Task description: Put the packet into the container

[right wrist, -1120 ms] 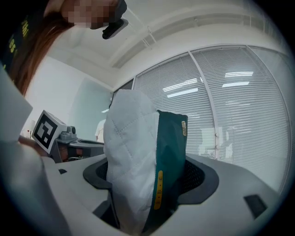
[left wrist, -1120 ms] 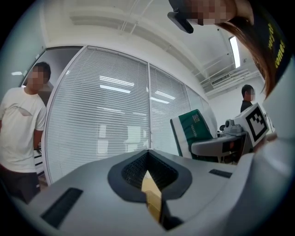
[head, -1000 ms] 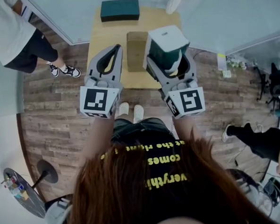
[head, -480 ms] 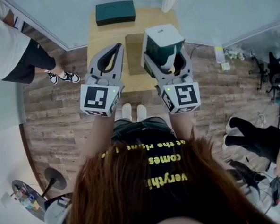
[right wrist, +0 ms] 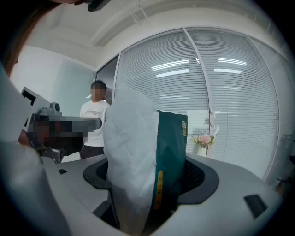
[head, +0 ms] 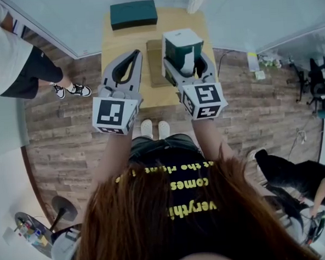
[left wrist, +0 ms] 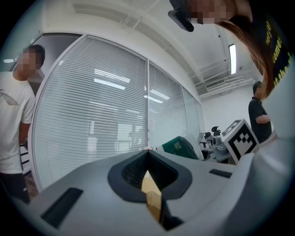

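Right gripper [head: 186, 58] [right wrist: 148, 175] is clamped on a white-and-teal quilted packet [head: 182, 46] [right wrist: 138, 152]. The packet stands on edge between the jaws, long axis along them, its free end pointing away from the holder, in the air over a tan wooden table [head: 111, 43]. Its yellow edge print is too small to read. Left gripper [head: 134, 53] [left wrist: 147, 155] has its jaws pressed together on nothing. Both forearms reach forward side by side with the marker cubes facing up. A brown cardboard box [head: 154, 67] sits between the grippers, a dark green rectangular box [head: 134, 14] at the far edge. The black T-shirt [head: 179, 178] reads "comes" and "everythi" in yellow.
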